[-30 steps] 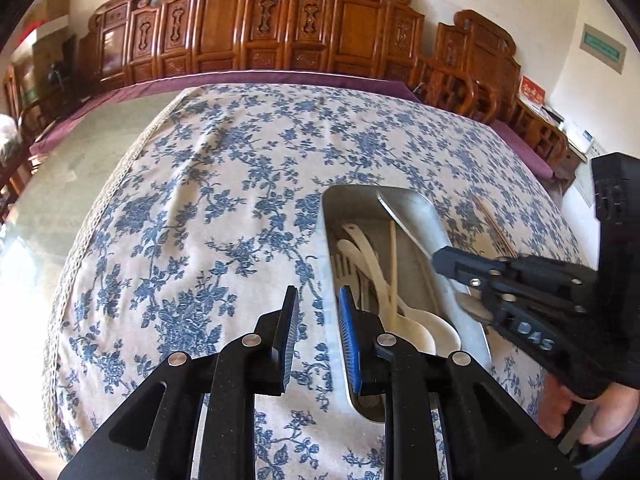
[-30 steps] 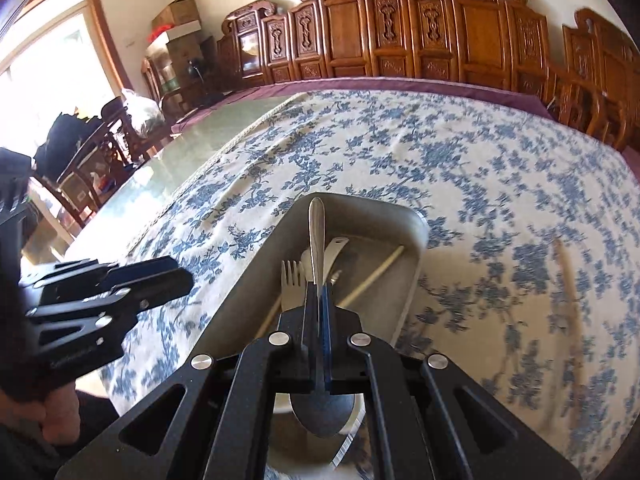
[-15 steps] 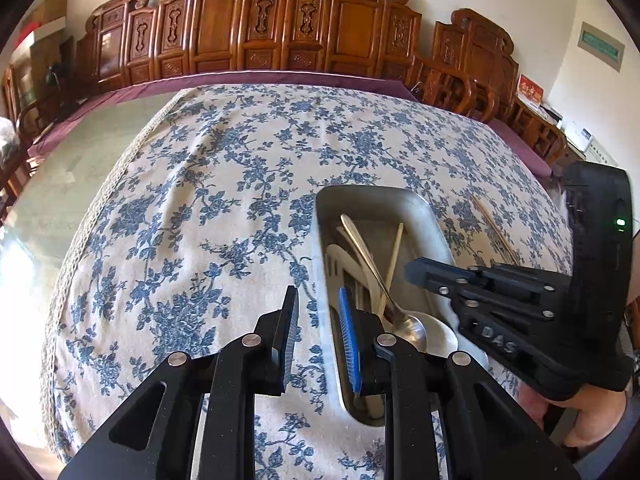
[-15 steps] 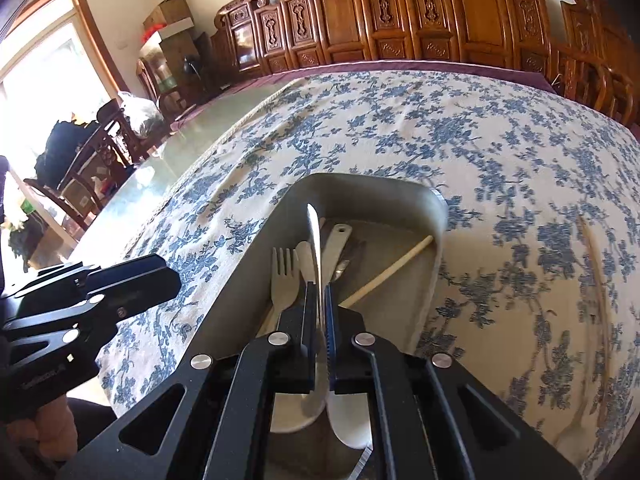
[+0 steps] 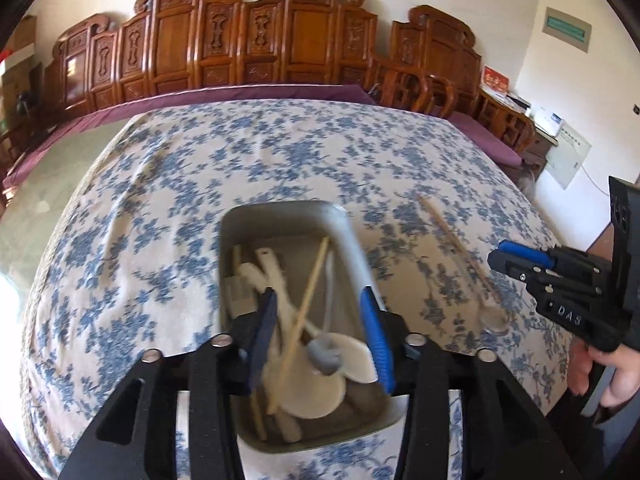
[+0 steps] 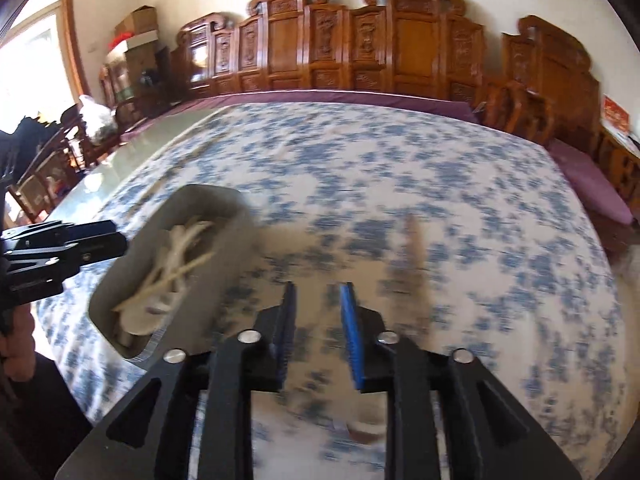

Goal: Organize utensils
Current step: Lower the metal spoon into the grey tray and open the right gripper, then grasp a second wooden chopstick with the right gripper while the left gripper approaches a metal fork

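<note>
Left wrist view: left gripper [image 5: 320, 334] hangs over the near end of a metal tray [image 5: 352, 236] on the blue floral tablecloth [image 5: 160, 216], jaws apart and opening; tray contents show between the blue pads but nothing is pinched. Tray holds a pile of utensils: white plastic spoons [image 5: 320, 392], a metal spoon [image 5: 325, 350] with its bowl toward the camera, a wooden chopstick [image 5: 310, 300] lying diagonally across the pile, pale handles further back, details smeared by blur. Right of the tray, on the cloth, a wooden spoon [image 5: 460, 252] lies loose, long handle pointing away, bowl near the camera side. Right gripper [image 5: 508, 254] sits at the right edge of this view, over the cloth and clear of the tray, a hand [image 5: 612, 372] on its grip. Right wrist view: heavy motion blur; right gripper [image 6: 318, 326] jaws apart and opening, nothing between them, only tablecloth [image 6: 400, 168] below. Tray [image 6: 224, 204] lies to the left with the pale utensil pile inside, left gripper [image 6: 108, 238] just beside its left rim. Blurred tan streak of the wooden spoon [image 6: 414, 248] ahead and slightly right of the pads. Carved wooden chairs [image 6: 412, 40] line the far side of the table.
</note>
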Available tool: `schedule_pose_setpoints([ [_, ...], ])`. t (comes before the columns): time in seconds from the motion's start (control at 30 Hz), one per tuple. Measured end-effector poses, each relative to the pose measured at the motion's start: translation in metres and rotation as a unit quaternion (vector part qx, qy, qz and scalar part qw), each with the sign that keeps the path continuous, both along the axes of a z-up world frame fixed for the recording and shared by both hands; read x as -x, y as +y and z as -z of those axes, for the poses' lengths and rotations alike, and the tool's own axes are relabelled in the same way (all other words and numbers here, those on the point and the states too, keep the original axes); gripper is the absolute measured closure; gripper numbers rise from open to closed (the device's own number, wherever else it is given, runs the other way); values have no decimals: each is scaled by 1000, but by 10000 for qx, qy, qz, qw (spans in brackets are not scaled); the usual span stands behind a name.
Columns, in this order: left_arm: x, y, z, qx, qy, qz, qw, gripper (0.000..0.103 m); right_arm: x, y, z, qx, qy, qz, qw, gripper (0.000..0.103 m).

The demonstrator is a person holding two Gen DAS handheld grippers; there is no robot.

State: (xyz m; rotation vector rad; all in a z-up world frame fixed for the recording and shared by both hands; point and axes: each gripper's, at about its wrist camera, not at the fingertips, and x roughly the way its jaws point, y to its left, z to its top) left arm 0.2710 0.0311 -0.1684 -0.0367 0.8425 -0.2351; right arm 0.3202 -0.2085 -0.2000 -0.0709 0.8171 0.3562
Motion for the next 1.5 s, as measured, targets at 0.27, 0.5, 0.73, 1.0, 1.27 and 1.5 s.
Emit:
schedule_pose_setpoints([
  [0.27, -2, -31, 6, -50, -35, 126, 9999, 43, -21, -39, 36, 269, 281, 302, 9988, 51],
  [0.5, 0, -53, 13, -151, -28, 241, 9996, 38, -32, -48, 65, 342, 636, 261, 9970, 76],
  [0.73, 6, -72, 16, -198, -34, 369, 9991, 38, -31, -52, 76, 532, 753, 219, 9955, 97],
  [1.0, 13, -92, 17, -355, -38, 455, 9983, 38, -20, -77, 69, 271, 707, 365, 9965, 97],
  [1.27, 26, -119, 20, -404, 46, 521, 9978, 38, -10, -105, 58, 55, 582, 583, 9966, 97],
  [1.5, 39, -162, 35, -677, 174, 809, 9943, 38, -9, -124, 57, -94, 566, 733, 9957, 97],
])
